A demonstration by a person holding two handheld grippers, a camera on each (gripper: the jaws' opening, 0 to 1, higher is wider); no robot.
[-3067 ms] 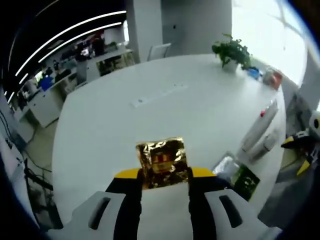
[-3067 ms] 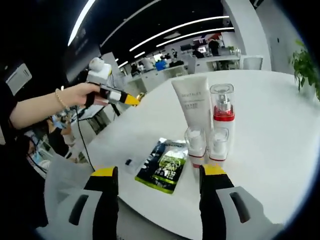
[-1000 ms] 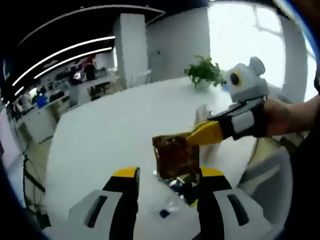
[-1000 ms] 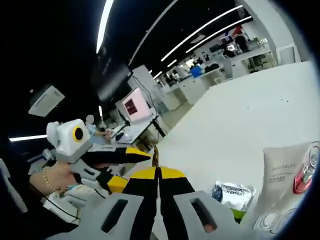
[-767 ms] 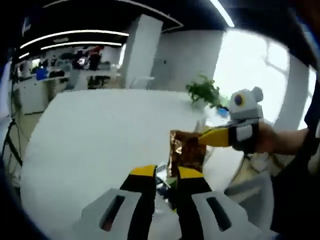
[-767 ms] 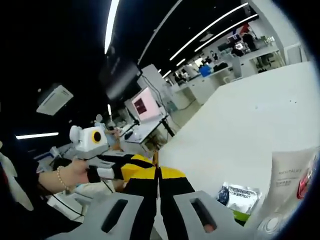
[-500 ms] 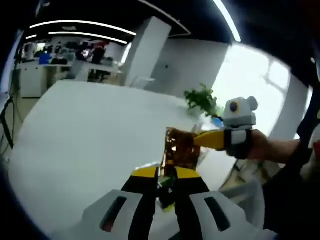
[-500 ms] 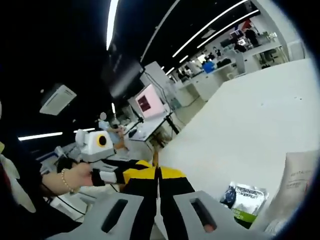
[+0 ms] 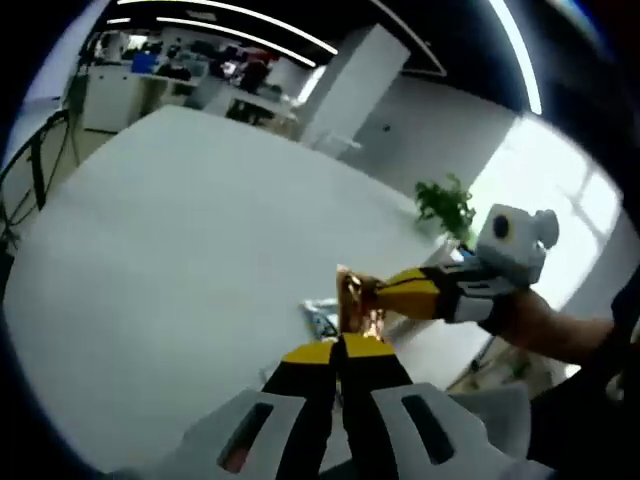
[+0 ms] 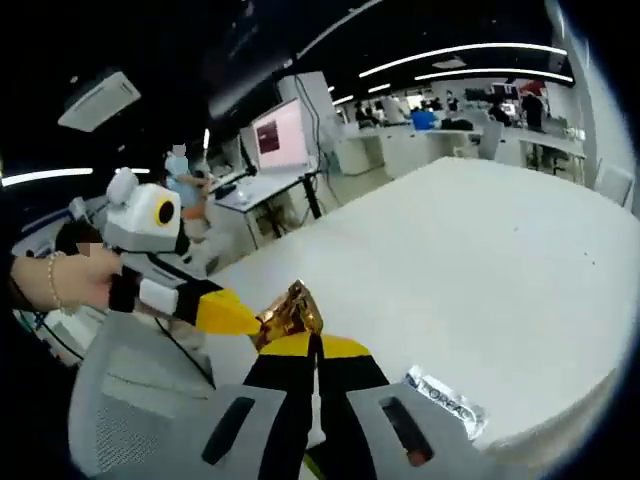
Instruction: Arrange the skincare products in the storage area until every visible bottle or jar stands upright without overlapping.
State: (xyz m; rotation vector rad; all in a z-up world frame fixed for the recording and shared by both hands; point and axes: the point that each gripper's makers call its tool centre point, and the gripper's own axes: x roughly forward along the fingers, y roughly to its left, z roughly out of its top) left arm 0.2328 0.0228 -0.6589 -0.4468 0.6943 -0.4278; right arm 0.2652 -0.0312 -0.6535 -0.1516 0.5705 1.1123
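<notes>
1. The white table (image 9: 150, 230) was the largest thing before me, broad and mostly bare, and I judged it to be the storage area. In the right gripper view its surface (image 10: 480, 250) ran out to a rounded edge close by my jaws.

2. A potted plant (image 9: 447, 207) stood at the far side of the table, apart from the work.

3. My left gripper (image 9: 340, 352) had its yellow-tipped jaws pressed together on the lower edge of the gold foil sachet (image 9: 356, 302), which I held up in the air above the table, edge-on to that camera.

4. My right gripper (image 10: 312, 346) was likewise pinched tight on the same gold foil sachet (image 10: 290, 313), crumpled at my jaw tips. Each gripper showed in the other's view, coming in from the side with its tips touching the sachet, so both held it at once.

5. A flat silver packet with dark lettering (image 10: 445, 400) lay on the table near its edge, just beyond my right jaws. Something small lay behind the sachet in the left gripper view; I could not tell what.

6. As for progress, I judged the work unfinished: the sachet was off the table between my two grippers, the packet lay flat, and no bottle or jar could be checked for standing upright from these two views.
</notes>
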